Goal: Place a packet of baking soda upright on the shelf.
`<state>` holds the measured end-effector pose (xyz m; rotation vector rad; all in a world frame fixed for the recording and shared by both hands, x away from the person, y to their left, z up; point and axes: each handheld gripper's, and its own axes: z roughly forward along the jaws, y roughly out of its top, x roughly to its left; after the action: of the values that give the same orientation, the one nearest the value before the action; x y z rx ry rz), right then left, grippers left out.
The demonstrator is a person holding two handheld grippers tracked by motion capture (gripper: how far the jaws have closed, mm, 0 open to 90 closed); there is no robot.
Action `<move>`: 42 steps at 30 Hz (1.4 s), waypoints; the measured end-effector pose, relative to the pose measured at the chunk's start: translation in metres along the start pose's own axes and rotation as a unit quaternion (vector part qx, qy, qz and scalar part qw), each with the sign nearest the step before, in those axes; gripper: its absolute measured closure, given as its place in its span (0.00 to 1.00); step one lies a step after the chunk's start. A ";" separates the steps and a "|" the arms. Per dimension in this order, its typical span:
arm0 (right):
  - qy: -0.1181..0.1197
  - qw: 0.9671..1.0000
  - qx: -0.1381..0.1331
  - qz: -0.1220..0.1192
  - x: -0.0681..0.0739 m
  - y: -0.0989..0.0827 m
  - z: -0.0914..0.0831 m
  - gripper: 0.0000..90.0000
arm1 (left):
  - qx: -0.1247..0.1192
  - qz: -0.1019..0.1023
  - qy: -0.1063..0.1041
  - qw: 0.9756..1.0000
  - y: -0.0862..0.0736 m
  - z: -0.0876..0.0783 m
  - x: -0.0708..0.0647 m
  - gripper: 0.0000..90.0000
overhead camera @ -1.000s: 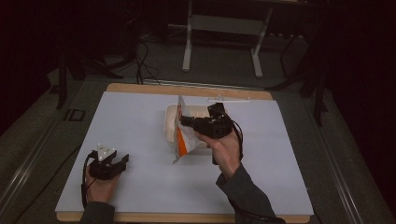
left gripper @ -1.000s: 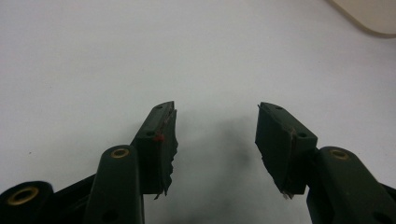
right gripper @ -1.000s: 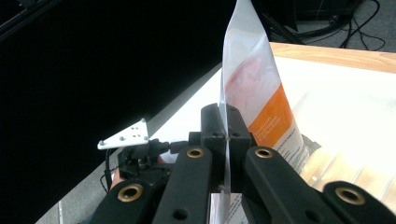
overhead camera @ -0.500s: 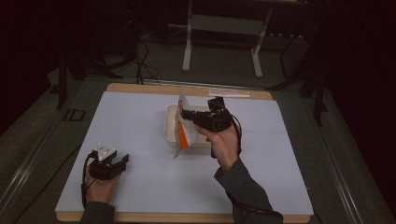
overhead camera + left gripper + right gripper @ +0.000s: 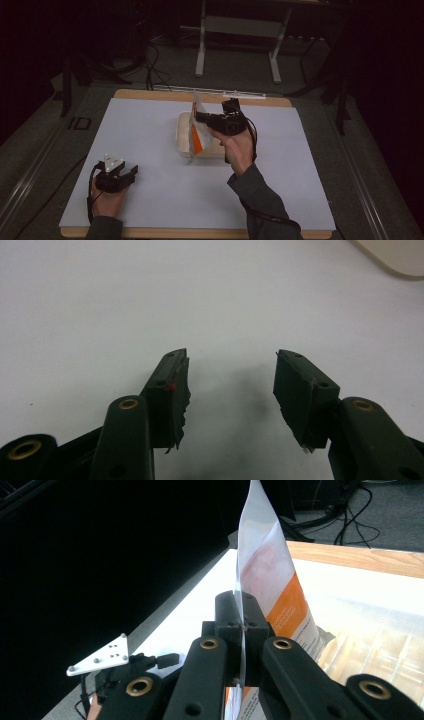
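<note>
In the right gripper view the two black jaws of the right gripper (image 5: 240,625) are pressed together on the edge of a thin white-and-orange plastic pouch (image 5: 272,587), which stands upright between them and rises to a pointed top. The high view shows that same right gripper (image 5: 201,118) held above the middle of the table, the pouch (image 5: 197,136) hanging down from it over a shallow cream-coloured tray (image 5: 182,131) lying on the white table top (image 5: 150,135). Whether the pouch's lower end touches the tray cannot be told.

The left gripper view shows the left gripper (image 5: 232,390) with its jaws wide apart and nothing between them, over bare white surface, a corner of the cream tray (image 5: 395,257) at upper right. From above, the left gripper (image 5: 131,172) lies low near the table's front left, well apart from the tray, held in the person's left hand (image 5: 107,200).
</note>
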<state>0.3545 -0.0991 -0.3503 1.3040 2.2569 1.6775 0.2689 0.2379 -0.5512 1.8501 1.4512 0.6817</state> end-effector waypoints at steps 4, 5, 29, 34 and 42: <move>-0.008 1.000 0.001 -0.001 -0.001 0.002 0.002 1.00 | 0.000 0.000 0.000 1.000 0.000 0.000 0.000 0.53; -0.010 1.000 0.001 0.000 -0.002 0.003 0.002 1.00 | 0.000 0.000 0.000 1.000 0.000 0.000 0.000 0.53; -0.047 0.999 -0.023 -0.001 -0.010 0.019 0.016 1.00 | -0.002 -0.002 -0.001 1.000 0.000 0.000 0.000 0.53; -0.054 0.998 -0.029 -0.005 -0.012 0.022 0.020 1.00 | -0.002 -0.002 -0.001 1.000 0.000 0.000 0.000 0.53; -0.064 0.997 -0.038 -0.018 -0.013 0.024 0.028 1.00 | -0.002 -0.003 -0.001 1.000 0.000 0.000 0.000 0.53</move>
<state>0.3903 -0.0847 -0.3480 1.3068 2.1121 1.6029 0.2692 0.2384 -0.5513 1.8426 1.4523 0.6794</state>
